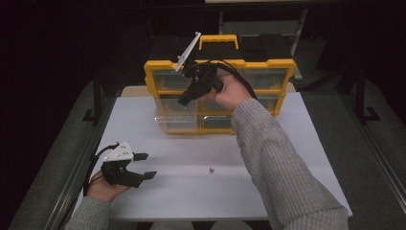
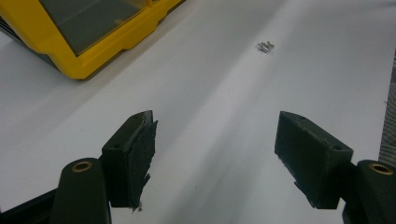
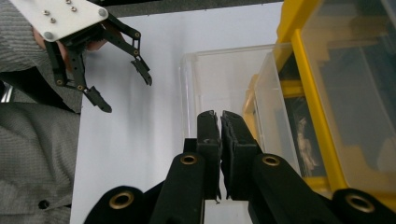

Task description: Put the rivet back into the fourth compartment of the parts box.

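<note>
Stood at the drawer-opening step. Had the right gripper (image 1: 184, 101) up against the front of the yellow organiser (image 1: 268, 64), fingers (image 3: 208, 135) pressed together just above the clear drawer (image 1: 172, 123), which jutted part way out of the lower left bay. Could not tell whether the drawer's rim was pinched between them. Rested the left gripper (image 1: 145, 165) low at the near left of the worktop (image 1: 191, 191), fingers (image 2: 135, 154) spread wide and empty. Found a small screw (image 1: 210, 169) lying alone mid-worktop, well apart from both. Called next, by the look of it, for drawing the drawer further out, then a fine pinch on the screw. Worked on a plain white worktop, dark room all round, grey floor at the sides.
</note>
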